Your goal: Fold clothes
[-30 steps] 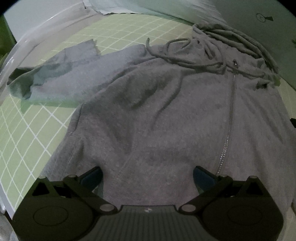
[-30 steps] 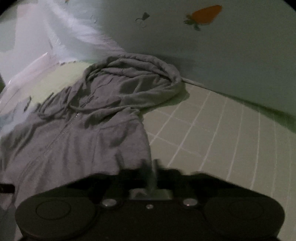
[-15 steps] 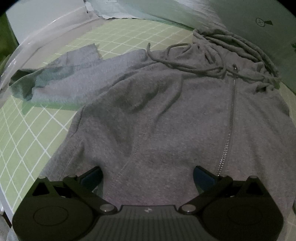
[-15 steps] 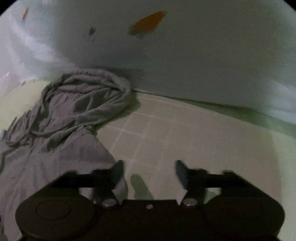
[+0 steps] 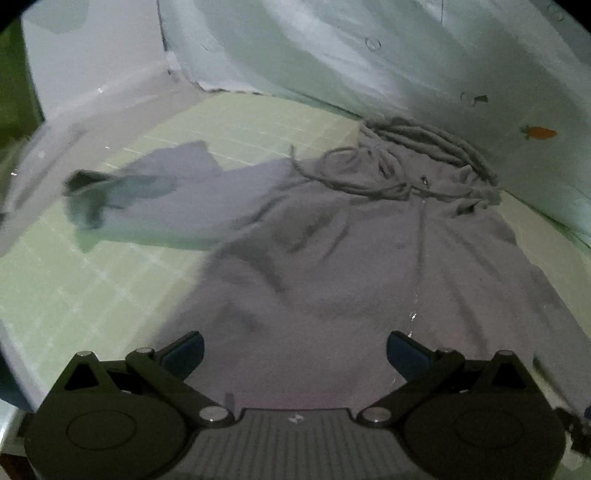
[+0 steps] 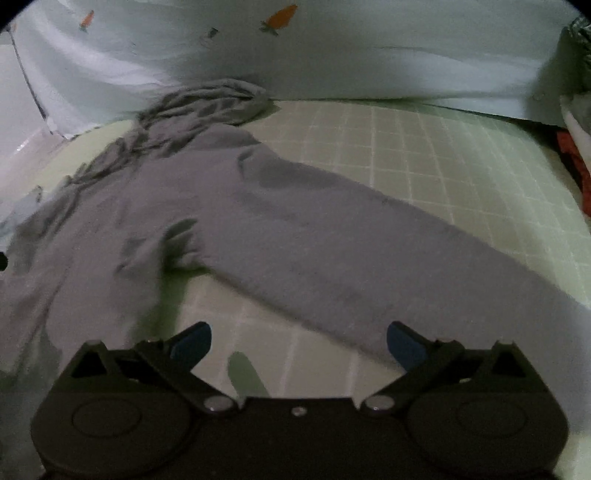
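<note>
A grey zip hoodie [image 5: 332, 258] lies face up on a green grid mat [image 5: 74, 280], hood and drawstrings toward the back wall. One sleeve [image 5: 147, 199] stretches out to the left. My left gripper [image 5: 295, 350] hovers open over the hoodie's lower body, holding nothing. In the right wrist view the same hoodie [image 6: 184, 206] spreads to the left, and its other sleeve [image 6: 388, 258] runs diagonally down to the right. My right gripper [image 6: 299, 341] is open above the mat, its right fingertip over the sleeve's lower edge, nothing between the fingers.
A pale sheet with carrot prints [image 6: 280, 16] drapes behind the mat. The green grid mat [image 6: 461, 155] shows bare on the right. Coloured cloth [image 6: 576, 162] sits past the mat's right edge. A white wall [image 5: 92, 66] rises at the left.
My right gripper went from shut to open and pulled back, and the right sleeve now lies stretched out on the mat. My left gripper drew back and up, staying open.
</note>
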`<state>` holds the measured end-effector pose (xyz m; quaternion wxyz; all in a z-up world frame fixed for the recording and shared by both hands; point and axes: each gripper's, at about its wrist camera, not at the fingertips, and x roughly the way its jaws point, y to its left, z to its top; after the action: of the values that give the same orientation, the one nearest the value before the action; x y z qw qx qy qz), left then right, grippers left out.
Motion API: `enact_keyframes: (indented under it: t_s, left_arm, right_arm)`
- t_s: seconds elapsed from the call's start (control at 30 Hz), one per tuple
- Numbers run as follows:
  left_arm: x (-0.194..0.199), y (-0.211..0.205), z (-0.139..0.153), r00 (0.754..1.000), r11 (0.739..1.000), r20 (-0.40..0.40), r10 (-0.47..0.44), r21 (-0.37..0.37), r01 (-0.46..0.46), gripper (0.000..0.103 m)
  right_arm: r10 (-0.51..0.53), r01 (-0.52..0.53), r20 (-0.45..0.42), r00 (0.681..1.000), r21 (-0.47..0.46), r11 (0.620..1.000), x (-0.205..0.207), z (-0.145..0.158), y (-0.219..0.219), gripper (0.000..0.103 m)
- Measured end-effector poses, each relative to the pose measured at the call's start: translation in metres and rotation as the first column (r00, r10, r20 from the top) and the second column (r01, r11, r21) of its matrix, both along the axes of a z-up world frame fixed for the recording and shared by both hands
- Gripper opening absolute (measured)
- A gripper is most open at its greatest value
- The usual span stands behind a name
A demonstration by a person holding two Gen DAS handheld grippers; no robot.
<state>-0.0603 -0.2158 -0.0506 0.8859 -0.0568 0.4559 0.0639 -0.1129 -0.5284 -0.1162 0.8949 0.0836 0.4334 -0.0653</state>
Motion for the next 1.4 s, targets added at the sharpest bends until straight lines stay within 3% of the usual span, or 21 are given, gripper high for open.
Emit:
enact_keyframes:
  t_s: [0.2,0.3,0.47,0.6,0.8,1.0,1.2,1.37,1.4]
  left_arm:
    - [-0.04,0.05,0.015,0.999,0.997,-0.015,0.045,0.061,-0.044,0.103]
    - [-0.048,0.079,0.017,0.995,0.994,-0.021,0.096,0.044,-0.095,0.103]
    - [-0.043,0.127,0.017,0.994,0.994,-0.021,0.106,0.04,-0.105,0.103]
    - [-0.027,0.171,0.013,0.995,0.994,-0.027,0.098,0.043,-0.096,0.103]
    - [0.017,0.253,0.011,0.993,0.992,-0.009,0.116,0.044,-0.116,0.103]
    - [0.076,0.326,0.006,0.994,0.994,-0.005,0.106,0.035,-0.106,0.103]
    - [0.128,0.344,0.001,1.0,0.997,-0.021,-0.021,0.069,0.023,0.103]
    - [0.17,0.344,-0.016,0.994,0.995,-0.048,-0.096,-0.009,0.095,0.1]
    - [0.175,0.34,-0.018,0.992,0.993,-0.053,-0.115,-0.018,0.114,0.095]
  right_arm:
    - [0.039,-0.04,0.032,0.999,0.037,0.998,-0.01,0.01,0.039,0.103]
    - [0.071,-0.072,0.02,0.997,0.027,0.997,-0.011,0.01,0.063,0.103]
    - [0.081,-0.082,0.007,0.997,0.016,0.997,-0.008,0.008,0.102,0.103]
    - [0.023,-0.023,0.001,1.0,-0.009,1.0,0.008,0.005,0.133,0.103]
    - [-0.114,0.108,-0.054,0.992,-0.101,0.989,0.036,-0.007,0.176,0.103]
    - [-0.336,0.333,-0.013,0.942,-0.116,0.936,0.044,-0.015,0.188,0.103]
    - [-0.443,0.441,0.013,0.896,-0.119,0.889,0.042,-0.017,0.196,0.103]
    - [-0.498,0.496,0.018,0.867,-0.12,0.86,0.045,-0.017,0.198,0.103]
    - [-0.507,0.506,0.019,0.861,-0.12,0.854,0.046,-0.017,0.199,0.103]
